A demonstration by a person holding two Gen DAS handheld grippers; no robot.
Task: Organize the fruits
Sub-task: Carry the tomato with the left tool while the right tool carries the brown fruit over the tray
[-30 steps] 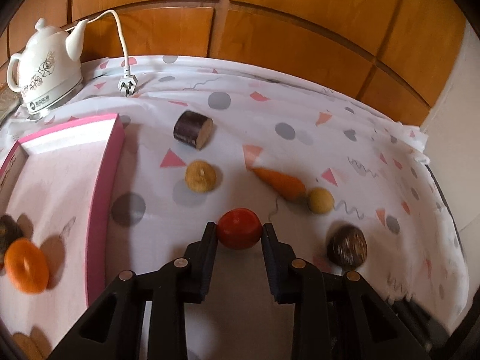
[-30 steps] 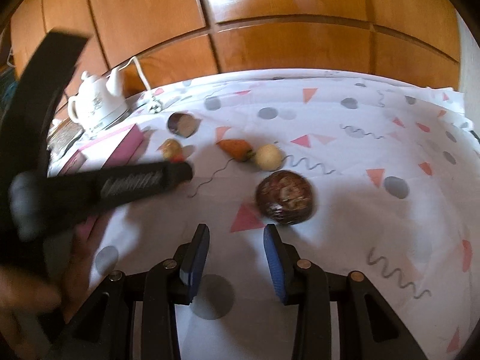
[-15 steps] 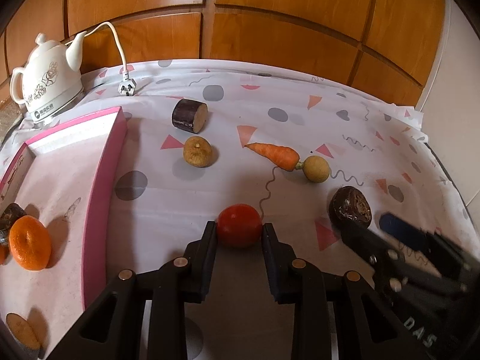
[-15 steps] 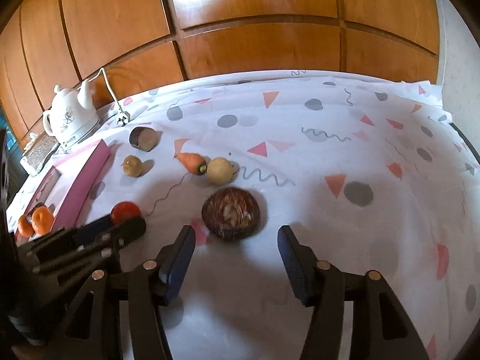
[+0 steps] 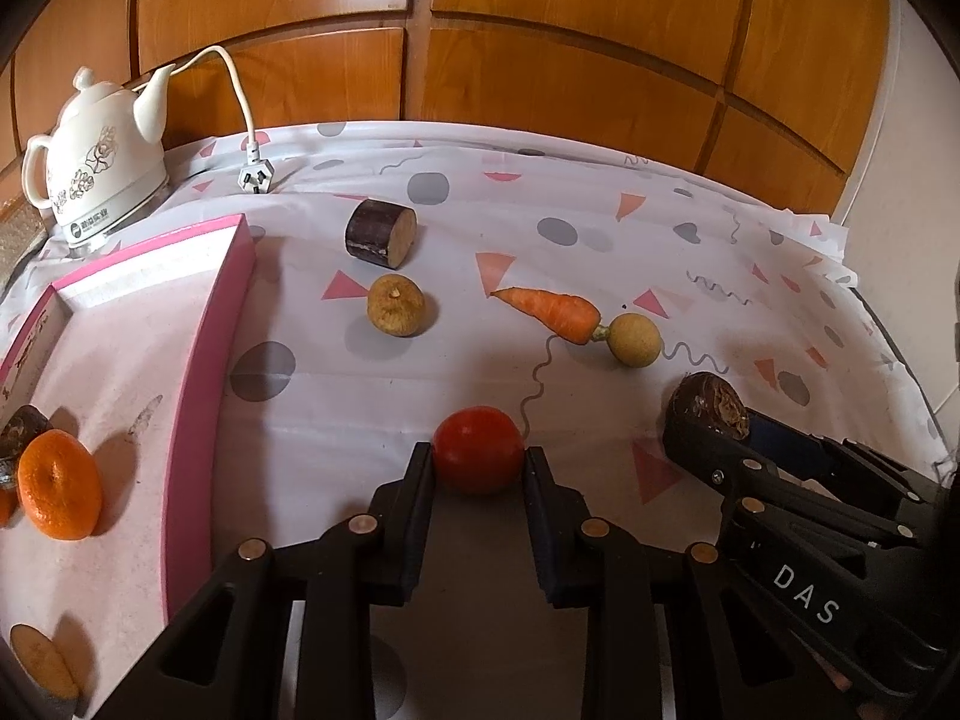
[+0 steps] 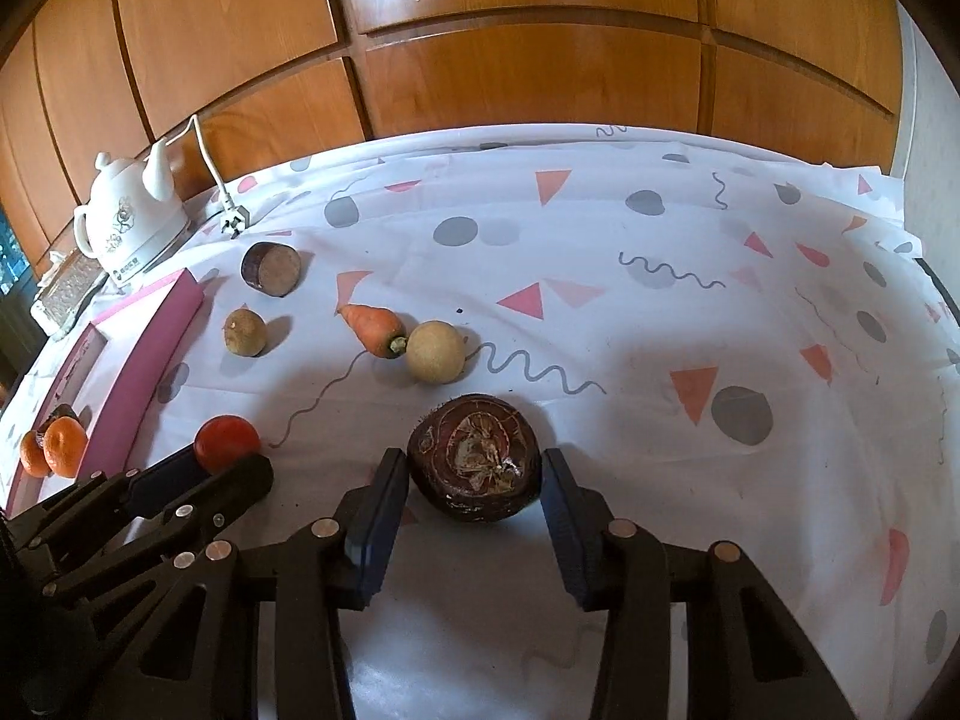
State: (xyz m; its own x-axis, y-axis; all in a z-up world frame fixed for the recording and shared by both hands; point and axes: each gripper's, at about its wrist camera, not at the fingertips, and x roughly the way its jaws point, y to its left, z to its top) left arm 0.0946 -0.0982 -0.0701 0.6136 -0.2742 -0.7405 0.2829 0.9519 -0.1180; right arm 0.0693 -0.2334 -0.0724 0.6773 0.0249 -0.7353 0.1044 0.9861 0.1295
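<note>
Left wrist: left hand-held gripper (image 5: 478,468) clamps glossy red tomato (image 5: 478,449); right hand-held gripper (image 6: 476,480) spread around brown fruit (image 6: 474,463).

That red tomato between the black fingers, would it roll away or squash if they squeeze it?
The tomato looks round and smooth, so a nudge would probably roll it across the tablecloth. Its glossy skin may slip, though the left gripper already touches both sides. It likely bruises under hard squeezing.

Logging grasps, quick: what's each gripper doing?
Left gripper: shut on the red tomato.
Right gripper: open around the dark brown fruit, not gripping.
</note>
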